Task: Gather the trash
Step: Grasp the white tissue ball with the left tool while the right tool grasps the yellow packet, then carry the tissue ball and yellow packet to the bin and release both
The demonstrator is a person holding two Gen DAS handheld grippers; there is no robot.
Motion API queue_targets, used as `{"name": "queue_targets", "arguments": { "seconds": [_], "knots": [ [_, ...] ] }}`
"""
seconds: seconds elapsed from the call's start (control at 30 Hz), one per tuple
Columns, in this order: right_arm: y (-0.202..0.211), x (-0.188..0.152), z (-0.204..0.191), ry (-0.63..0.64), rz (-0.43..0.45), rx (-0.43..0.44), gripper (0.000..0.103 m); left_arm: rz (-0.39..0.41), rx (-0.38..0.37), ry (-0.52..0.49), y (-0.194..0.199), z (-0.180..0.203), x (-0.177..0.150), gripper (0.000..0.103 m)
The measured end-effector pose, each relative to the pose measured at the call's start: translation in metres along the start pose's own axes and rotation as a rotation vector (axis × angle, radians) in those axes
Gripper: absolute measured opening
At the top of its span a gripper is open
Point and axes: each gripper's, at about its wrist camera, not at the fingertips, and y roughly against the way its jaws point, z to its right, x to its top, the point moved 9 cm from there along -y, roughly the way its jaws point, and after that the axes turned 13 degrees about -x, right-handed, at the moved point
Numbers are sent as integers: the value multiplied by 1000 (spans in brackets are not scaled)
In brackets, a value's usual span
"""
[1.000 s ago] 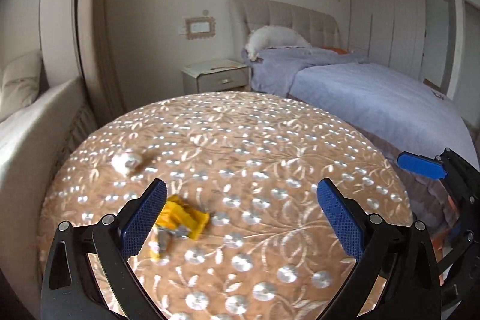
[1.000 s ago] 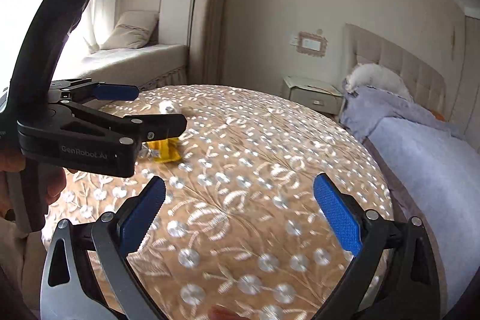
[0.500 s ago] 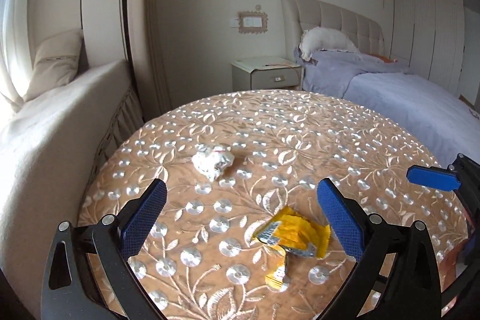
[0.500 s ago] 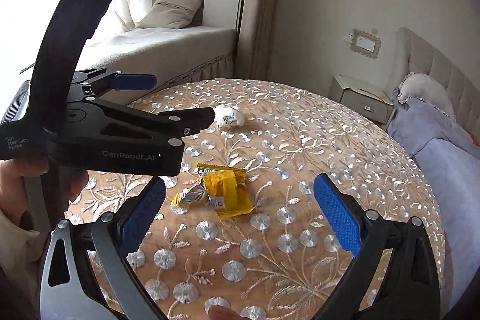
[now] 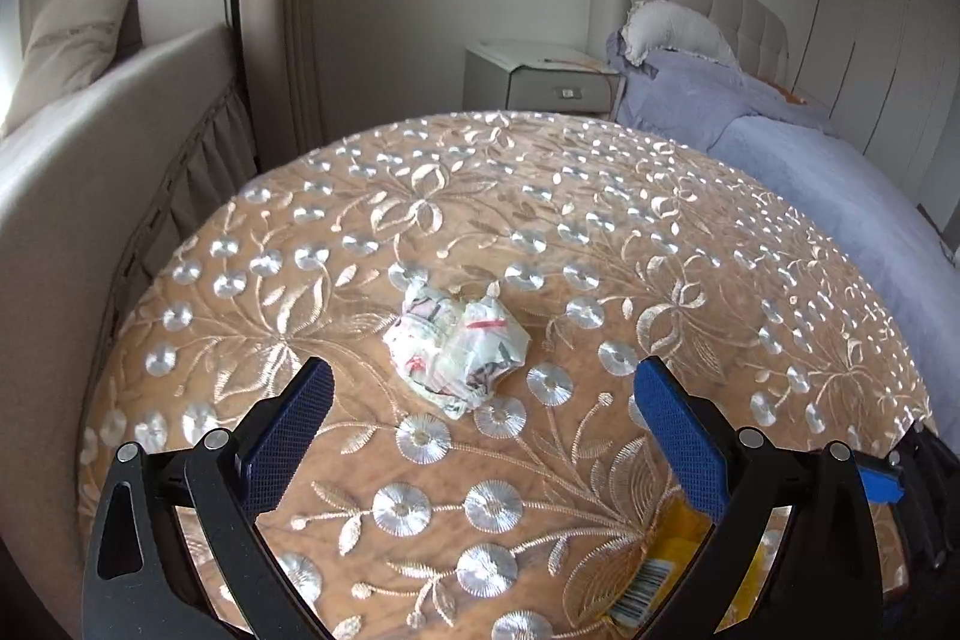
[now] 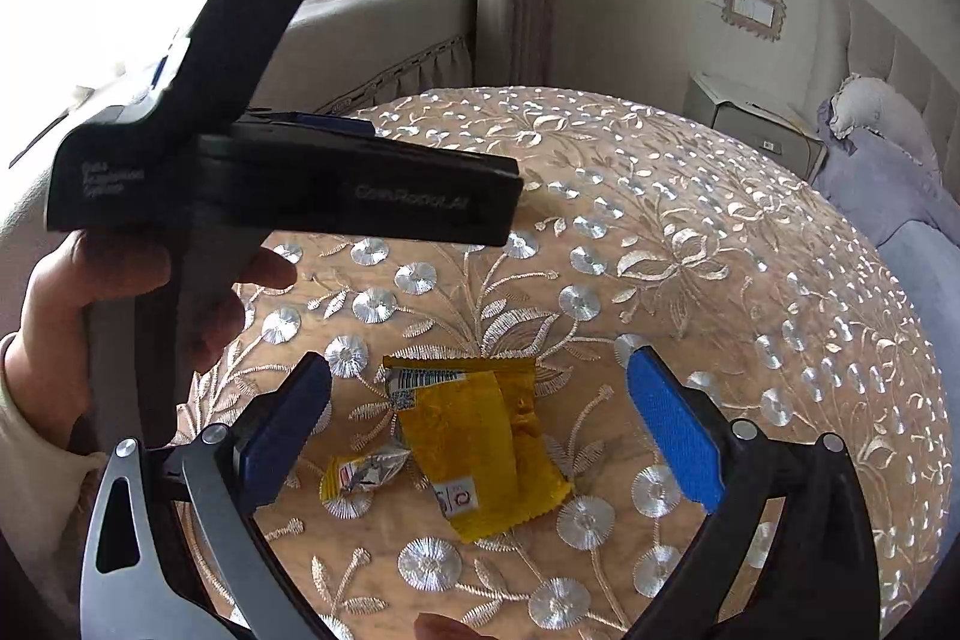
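The left claw (image 5: 480, 418) is spread wide and holds nothing. A crumpled white wad (image 5: 457, 351) with red and dark print lies on the surface (image 5: 600, 220) just ahead of the gap between the blue pads (image 5: 288, 430), slightly toward the left finger and touching neither pad. Low and behind the left claw's right finger, part of a yellow wrapper (image 5: 672, 574) with a barcode shows through the frame. At the far right edge a blue tip of the other tool peeks in.

The right claw (image 6: 480, 424) is also spread wide and empty. The yellow wrapper (image 6: 480, 436) lies flat on the surface (image 6: 720, 232) between its pads (image 6: 672, 430), nearer the middle, with its barcode end pointing away from the claw. A small torn scrap (image 6: 366, 475), yellow and silver, sits just beside the wrapper on the side of the left finger, close to that finger's pad; whether it touches the wrapper cannot be told. Ahead of the right claw and to its left, a hand (image 6: 72, 328) grips the handle of the left tool, whose dark body crosses above the surface.

The surface is round and covered in a tan cloth with silver floral embroidery. Beyond it, ahead of both claws, stand a nightstand (image 5: 540, 79) and a bed (image 5: 810, 148) with lavender bedding and a pale pillow. A cushioned window seat (image 5: 90, 130) lies off to the left.
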Motion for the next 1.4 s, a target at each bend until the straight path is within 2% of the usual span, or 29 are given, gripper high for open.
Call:
{"name": "queue_targets", "arguments": {
  "seconds": [0.07,0.2,0.27,0.3,0.33,0.4,0.47,0.53,0.57,0.63,0.83,0.93,1.03,1.2,1.4],
  "knots": [
    [-10,-3,-4,-4,-23,9,98,-33,-15,17,-14,-6,0,98],
    [-29,-12,-9,29,-81,10,98,-63,29,7,-35,-16,1,98],
    [-36,-18,-9,44,-102,-8,98,-74,26,20,-44,-21,2,86],
    [-39,-20,-9,47,-113,-10,98,-87,15,26,-48,-21,1,63],
    [-40,-22,-9,46,-126,-10,96,-96,8,31,-52,-22,-1,60],
    [-40,-22,-9,36,-127,6,83,-90,12,4,-53,-20,0,58],
    [-37,-21,-10,24,-122,24,64,-88,19,-21,-52,-17,0,57],
    [-35,-21,-12,35,-116,24,60,-66,4,-22,-49,-15,2,56],
    [-34,-21,-13,31,-115,26,54,-51,9,-22,-45,-15,4,56],
    [-30,-20,-14,26,-115,36,49,-33,6,-26,-38,-11,4,56],
    [12,-1,3,-30,-5,11,47,51,43,-95,8,19,1,56],
    [43,2,19,-63,55,-26,47,107,74,-141,40,40,-4,56],
    [73,-1,36,-88,104,-61,47,151,73,-169,66,64,-8,56],
    [121,-14,60,-111,161,-128,47,190,22,-173,99,101,-24,56],
    [170,-39,86,-152,209,-209,47,213,-11,-231,122,158,-51,56]
  ]
}}
